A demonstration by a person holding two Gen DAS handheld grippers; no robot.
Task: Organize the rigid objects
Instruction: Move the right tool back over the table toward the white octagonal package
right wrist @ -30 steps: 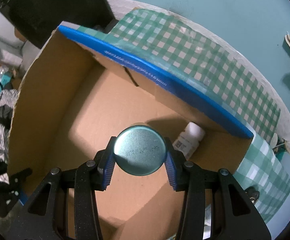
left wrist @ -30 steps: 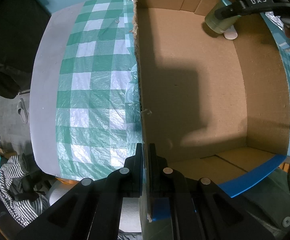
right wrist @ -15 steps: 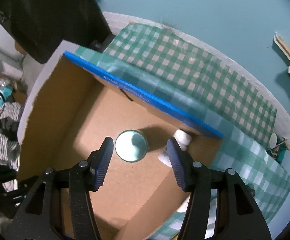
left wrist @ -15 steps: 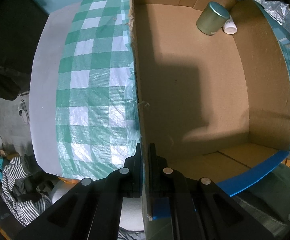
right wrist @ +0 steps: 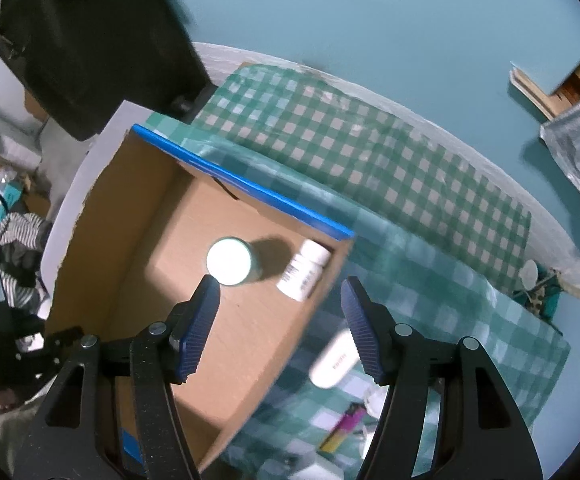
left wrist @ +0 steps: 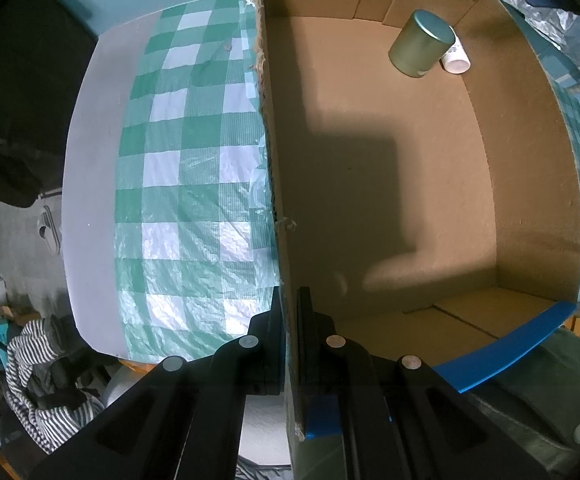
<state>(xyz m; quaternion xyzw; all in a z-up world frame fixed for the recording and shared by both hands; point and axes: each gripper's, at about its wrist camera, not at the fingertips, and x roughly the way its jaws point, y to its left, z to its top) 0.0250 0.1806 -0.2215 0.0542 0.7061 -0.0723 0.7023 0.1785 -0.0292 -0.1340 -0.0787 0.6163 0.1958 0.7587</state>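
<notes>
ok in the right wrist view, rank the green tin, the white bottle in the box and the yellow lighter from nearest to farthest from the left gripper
The left gripper is clamped on the box wall at the left edge.
1. Green tin, upright on the box floor, nearest.
2. White bottle, lying in the box's far corner, just past the tin.
3. Yellow lighter, outside the box on the checked cloth, farthest.

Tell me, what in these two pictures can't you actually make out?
- Right wrist view: the white tube on the checked cloth is motion-blurred; its print is unreadable.
- Right wrist view: the small yellow-and-purple item is blurred and partly behind the right gripper; I can't identify it.
- Left wrist view: the white bottle sits mostly behind the green can.
- Left wrist view: the left gripper covers part of the cardboard box wall it clamps.
</notes>
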